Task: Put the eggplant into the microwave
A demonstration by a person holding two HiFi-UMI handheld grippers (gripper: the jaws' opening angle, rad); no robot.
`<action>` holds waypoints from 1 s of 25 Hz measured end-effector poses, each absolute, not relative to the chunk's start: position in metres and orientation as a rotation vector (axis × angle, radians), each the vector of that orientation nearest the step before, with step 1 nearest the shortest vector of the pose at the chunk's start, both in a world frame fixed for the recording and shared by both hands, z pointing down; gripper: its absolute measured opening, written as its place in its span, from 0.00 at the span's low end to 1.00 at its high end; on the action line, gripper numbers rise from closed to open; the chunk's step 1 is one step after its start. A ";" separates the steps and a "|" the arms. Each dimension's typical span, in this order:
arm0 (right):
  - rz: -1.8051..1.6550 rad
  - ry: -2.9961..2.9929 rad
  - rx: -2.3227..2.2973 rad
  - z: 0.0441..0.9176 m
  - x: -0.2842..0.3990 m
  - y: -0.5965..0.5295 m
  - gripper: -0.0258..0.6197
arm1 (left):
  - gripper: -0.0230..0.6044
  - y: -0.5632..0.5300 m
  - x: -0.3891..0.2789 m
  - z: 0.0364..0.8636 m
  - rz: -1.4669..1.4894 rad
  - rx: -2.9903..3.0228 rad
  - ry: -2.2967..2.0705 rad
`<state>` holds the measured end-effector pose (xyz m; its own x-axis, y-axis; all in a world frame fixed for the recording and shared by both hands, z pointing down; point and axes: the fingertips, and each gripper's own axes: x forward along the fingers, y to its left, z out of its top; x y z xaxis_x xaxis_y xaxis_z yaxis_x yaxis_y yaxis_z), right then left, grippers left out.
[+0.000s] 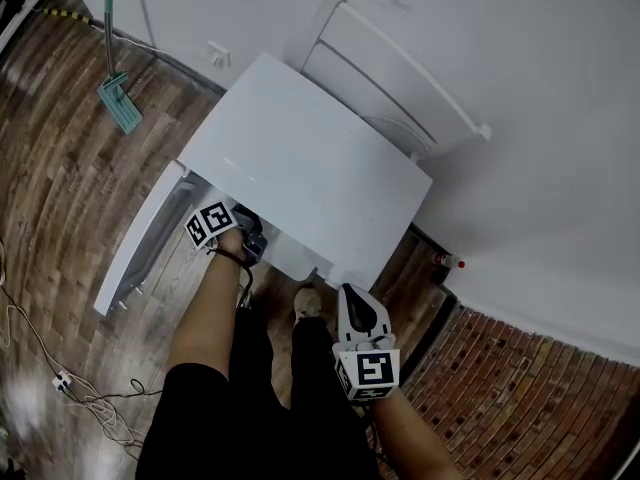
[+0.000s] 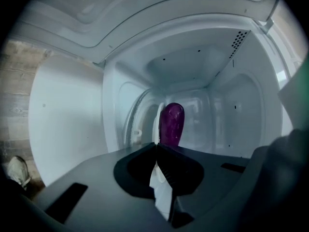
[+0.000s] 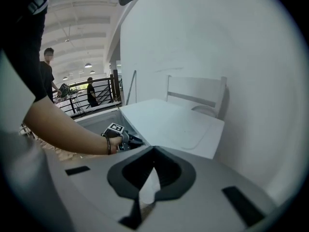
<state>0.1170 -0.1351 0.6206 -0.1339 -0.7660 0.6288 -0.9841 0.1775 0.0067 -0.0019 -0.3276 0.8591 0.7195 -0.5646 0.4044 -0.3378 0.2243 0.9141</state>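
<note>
Purple glossy eggplant (image 2: 172,123) stands pinched in left tongs (image 2: 156,145); right tongs (image 3: 153,150) closed, empty

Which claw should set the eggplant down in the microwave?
Left. The left claw reaches inside the open microwave, with the eggplant sticking out from its shut tips. The right claw is shut, empty and outside it.

Gleaming glossy purple on the eggplant (image 2: 172,124) at the left claw (image 2: 156,146) tip; shining smooth white across the microwave (image 2: 227,105) around it.
</note>
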 end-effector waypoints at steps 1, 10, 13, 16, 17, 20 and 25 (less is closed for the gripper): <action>0.575 -1.958 1.643 0.620 0.118 -0.136 0.06 | 0.06 -0.329 -0.001 0.860 -0.165 1.393 -0.830; 0.616 -1.948 1.619 0.623 0.122 -0.132 0.06 | 0.26 -0.339 -0.011 0.852 0.213 1.775 -1.216; 0.633 -1.947 1.607 0.627 0.119 -0.129 0.06 | 0.33 -0.341 -0.019 0.850 0.373 1.881 -1.344; 0.635 -1.957 1.588 0.629 0.115 -0.128 0.06 | 0.43 -0.341 -0.023 0.842 0.342 1.912 -1.378; 0.639 -1.964 1.583 0.628 0.115 -0.128 0.06 | 0.43 -0.338 -0.025 0.838 0.315 1.909 -1.373; 0.671 -2.005 1.559 0.625 0.107 -0.131 0.06 | 0.29 -0.323 -0.040 0.822 0.318 1.907 -1.379; 0.633 -2.116 1.491 0.605 0.083 -0.146 0.06 | 0.03 -0.274 -0.072 0.766 0.406 1.973 -1.408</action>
<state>0.0825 -0.1460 0.6045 -0.2974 -0.7300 0.6153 -0.9480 0.3022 -0.0997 -0.0723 -0.2745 0.7663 0.3688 -0.7122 0.5972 -0.9208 -0.1922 0.3394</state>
